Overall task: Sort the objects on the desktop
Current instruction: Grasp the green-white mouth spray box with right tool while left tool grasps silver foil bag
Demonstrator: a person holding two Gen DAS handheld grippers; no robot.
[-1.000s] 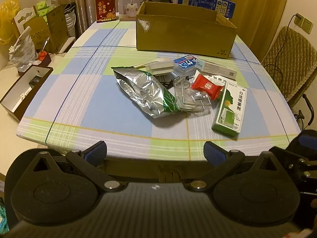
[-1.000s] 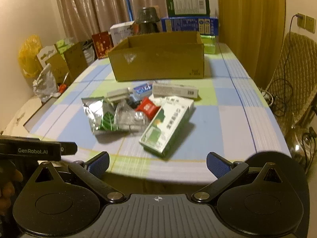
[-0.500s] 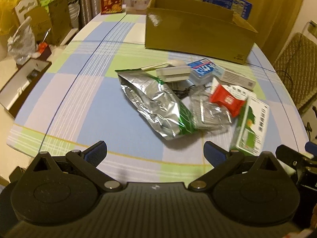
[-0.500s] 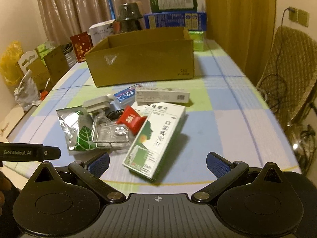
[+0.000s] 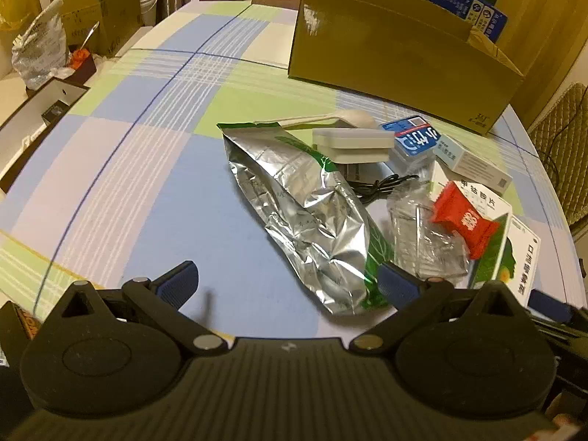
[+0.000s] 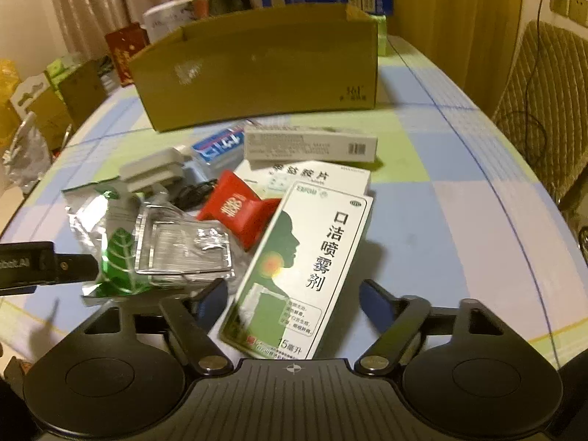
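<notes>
A pile of objects lies mid-table: a silver foil bag [image 5: 305, 213], a clear plastic tray [image 5: 422, 231], a red packet [image 5: 465, 220], a green-and-white spray box [image 6: 305, 268], white medicine boxes [image 6: 310, 145], a blue pack [image 5: 417, 136], a white charger [image 5: 352, 143] and a spoon [image 5: 349, 117]. My left gripper [image 5: 286, 284] is open, just short of the foil bag's near end. My right gripper [image 6: 294, 299] is open, its fingers either side of the spray box's near end.
An open cardboard box [image 5: 397, 47] stands behind the pile on the checked tablecloth [image 5: 154, 183]. More boxes stand at the table's far end. Cartons and bags [image 5: 40, 47] crowd the floor to the left. A padded chair [image 6: 544, 103] stands to the right.
Both grippers have moved forward over the table toward the pile. The right one now straddles the spray box's near end; the left one has come up to the foil bag.
</notes>
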